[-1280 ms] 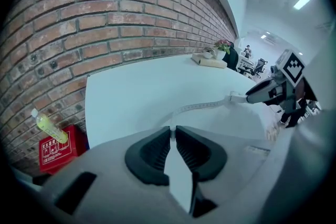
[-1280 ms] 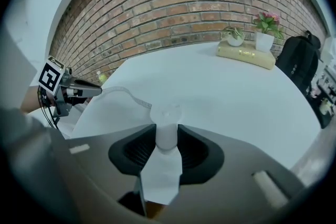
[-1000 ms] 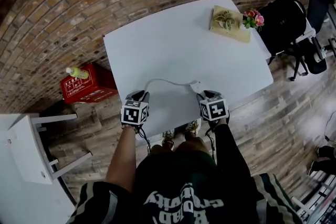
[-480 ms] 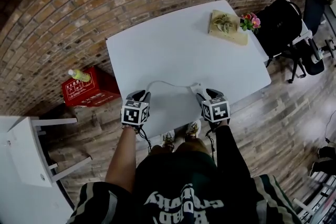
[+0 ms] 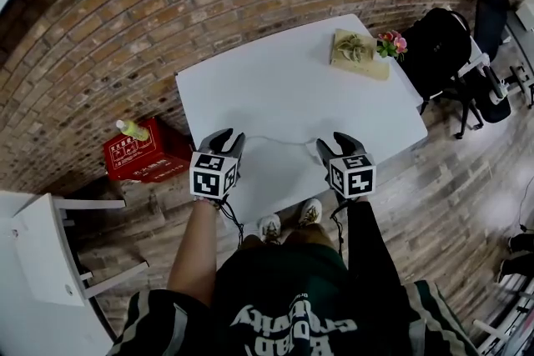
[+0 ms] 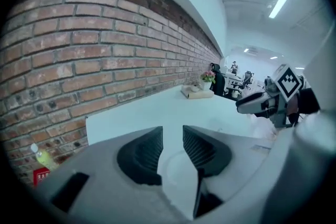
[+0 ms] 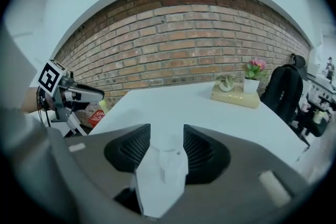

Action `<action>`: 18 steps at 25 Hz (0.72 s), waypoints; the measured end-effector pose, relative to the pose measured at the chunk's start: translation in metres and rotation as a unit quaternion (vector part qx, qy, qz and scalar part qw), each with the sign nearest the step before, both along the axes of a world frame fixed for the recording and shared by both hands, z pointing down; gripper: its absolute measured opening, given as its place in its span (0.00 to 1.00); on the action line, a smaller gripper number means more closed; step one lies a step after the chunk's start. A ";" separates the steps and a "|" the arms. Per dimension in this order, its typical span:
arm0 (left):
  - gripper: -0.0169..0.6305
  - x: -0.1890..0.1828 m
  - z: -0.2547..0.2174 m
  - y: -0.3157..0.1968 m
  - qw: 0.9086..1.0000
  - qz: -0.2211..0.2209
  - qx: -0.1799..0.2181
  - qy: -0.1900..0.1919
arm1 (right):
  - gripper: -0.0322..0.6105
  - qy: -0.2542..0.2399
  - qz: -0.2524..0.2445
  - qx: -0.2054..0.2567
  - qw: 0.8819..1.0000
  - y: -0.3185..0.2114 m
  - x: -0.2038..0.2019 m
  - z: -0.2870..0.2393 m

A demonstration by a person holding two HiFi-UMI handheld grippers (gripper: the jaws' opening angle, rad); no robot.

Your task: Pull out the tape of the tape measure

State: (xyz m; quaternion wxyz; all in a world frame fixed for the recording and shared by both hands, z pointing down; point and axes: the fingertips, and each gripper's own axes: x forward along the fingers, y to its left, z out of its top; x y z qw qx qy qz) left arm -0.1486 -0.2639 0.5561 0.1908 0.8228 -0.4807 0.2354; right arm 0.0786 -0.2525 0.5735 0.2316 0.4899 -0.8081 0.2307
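A thin white tape lies in a shallow curve on the white table, near its front edge. My left gripper hangs above the tape's left end. Its jaws have just been opening; only white table shows in the gap. My right gripper hangs above the tape's right end. Its jaws have also just been opening and stand wide. The white tape measure case shows blurred between and below them, with no pad clearly pressing on it. In the head view the case is hidden.
A wooden tray with a plant and a pink flower pot stand at the table's far right corner. A black backpack on a chair is to the right. A red crate with a bottle and a white stool stand left, by the brick wall.
Both grippers have risen off the table near its front edge and their jaws have spread. The tape stays lying on the table between them.
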 end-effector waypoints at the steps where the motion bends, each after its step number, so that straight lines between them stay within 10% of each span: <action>1: 0.22 0.000 -0.013 -0.003 1.000 0.000 0.018 0.003 | 0.38 -0.001 0.003 0.012 1.000 -0.001 0.000 -0.009; 18: 0.29 0.026 -0.207 0.013 0.959 0.051 0.278 0.034 | 0.38 -0.011 0.042 0.267 0.963 0.018 -0.008 -0.179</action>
